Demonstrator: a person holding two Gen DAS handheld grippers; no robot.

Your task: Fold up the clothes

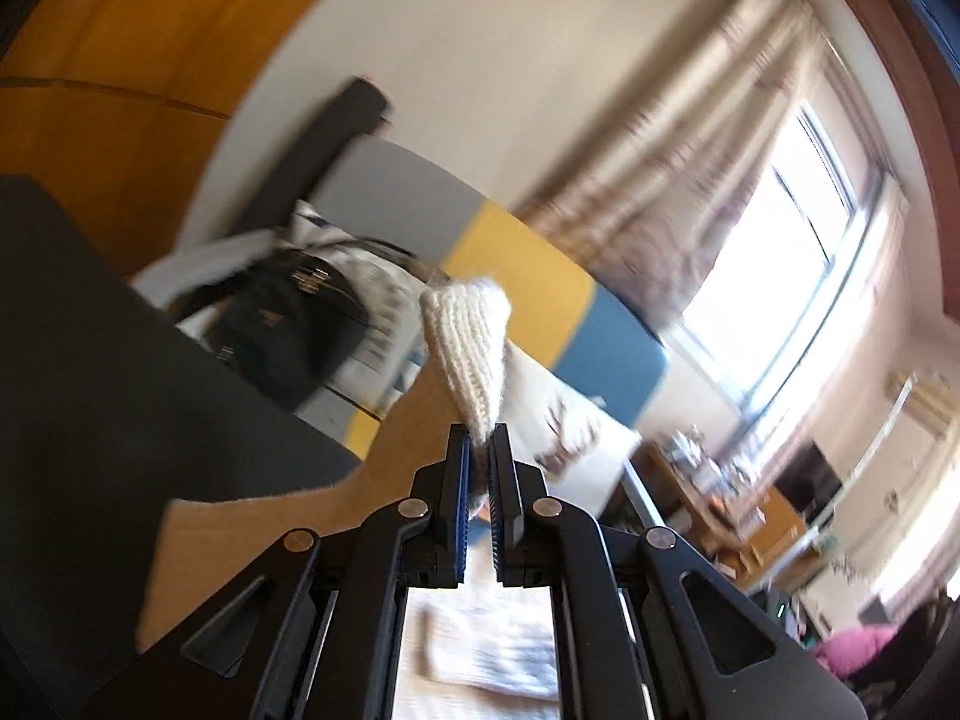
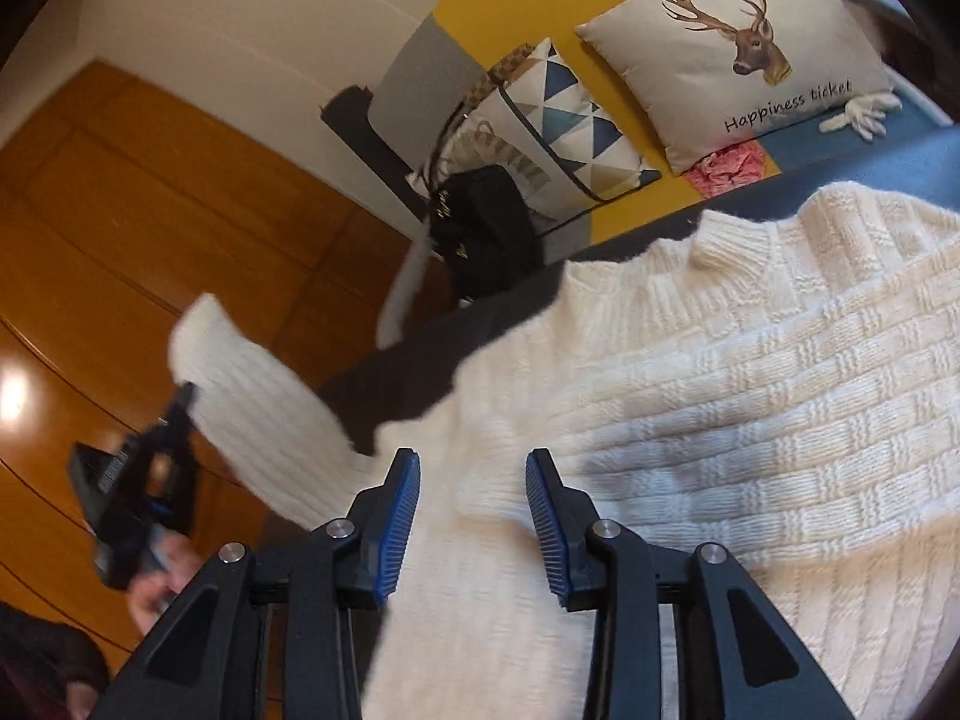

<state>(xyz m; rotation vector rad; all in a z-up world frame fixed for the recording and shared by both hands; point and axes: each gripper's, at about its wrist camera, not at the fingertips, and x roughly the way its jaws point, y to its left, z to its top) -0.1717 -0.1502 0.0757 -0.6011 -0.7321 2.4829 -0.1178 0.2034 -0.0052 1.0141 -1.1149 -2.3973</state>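
Observation:
A cream knitted sweater (image 2: 750, 372) lies spread on a dark surface (image 2: 408, 360), its collar toward the cushions. My right gripper (image 2: 474, 468) hovers open just above the sweater body, nothing between its fingers. My left gripper (image 1: 480, 438) is shut on the sweater's sleeve cuff (image 1: 465, 348), which sticks up past the fingertips. In the right wrist view the left gripper (image 2: 183, 396) is at the far left, held in a person's hand (image 2: 156, 582), with the sleeve (image 2: 264, 420) lifted off the surface and stretched toward it.
Behind the sweater stand a deer-print cushion (image 2: 744, 48), a triangle-pattern cushion (image 2: 564, 132) and a black bag (image 2: 486, 228) against a grey, yellow and blue backrest (image 2: 516, 6). A wooden wardrobe (image 2: 120, 228) is at the left. A bright window (image 1: 780, 252) and a cluttered room lie beyond.

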